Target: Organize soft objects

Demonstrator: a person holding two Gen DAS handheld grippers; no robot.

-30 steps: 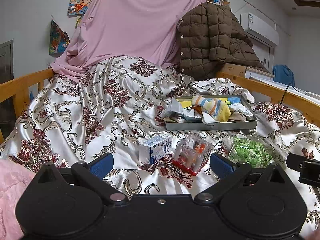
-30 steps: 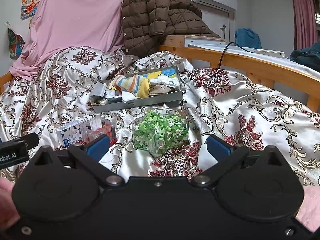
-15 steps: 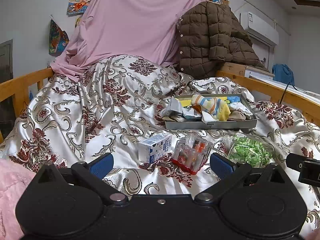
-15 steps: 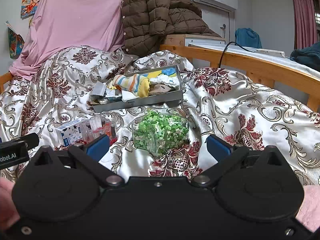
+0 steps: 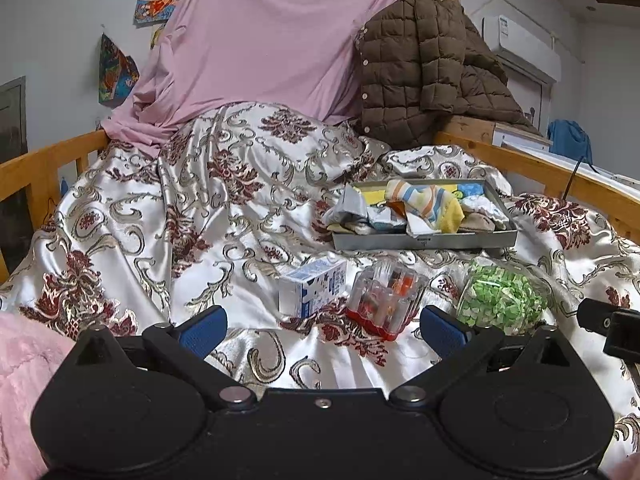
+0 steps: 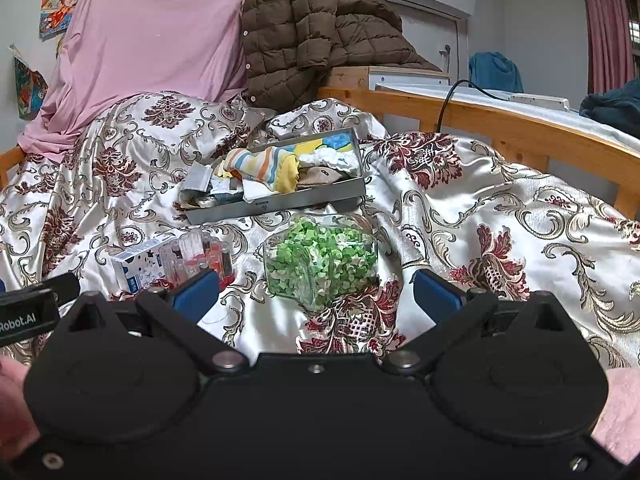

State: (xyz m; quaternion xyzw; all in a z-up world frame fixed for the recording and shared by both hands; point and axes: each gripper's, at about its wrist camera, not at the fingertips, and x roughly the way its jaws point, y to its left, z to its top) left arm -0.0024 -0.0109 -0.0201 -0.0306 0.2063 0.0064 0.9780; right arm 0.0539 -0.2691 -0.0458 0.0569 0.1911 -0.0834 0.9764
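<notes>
A grey metal tray [image 5: 424, 240] [image 6: 276, 205] lies on the patterned bedspread, holding a heap of soft cloths and socks; a striped sock [image 5: 428, 204] [image 6: 264, 166] lies on top. In front of the tray sit a small white and blue carton [image 5: 312, 292] [image 6: 138, 266], a clear box of small bottles [image 5: 386, 300] [image 6: 200, 256] and a clear jar of green bits [image 5: 500, 300] [image 6: 322, 262]. My left gripper [image 5: 322, 330] is open, low over the bedspread just short of the carton and bottles. My right gripper [image 6: 316, 294] is open too, just short of the jar.
Wooden bed rails [image 5: 44, 164] [image 6: 500, 120] run along both sides. A pink sheet [image 5: 264, 52] and a brown quilted jacket [image 5: 424, 68] hang at the head. A black cable [image 6: 452, 92] crosses the right rail. Pink fuzzy sleeves [image 5: 20, 392] show at the frame edges.
</notes>
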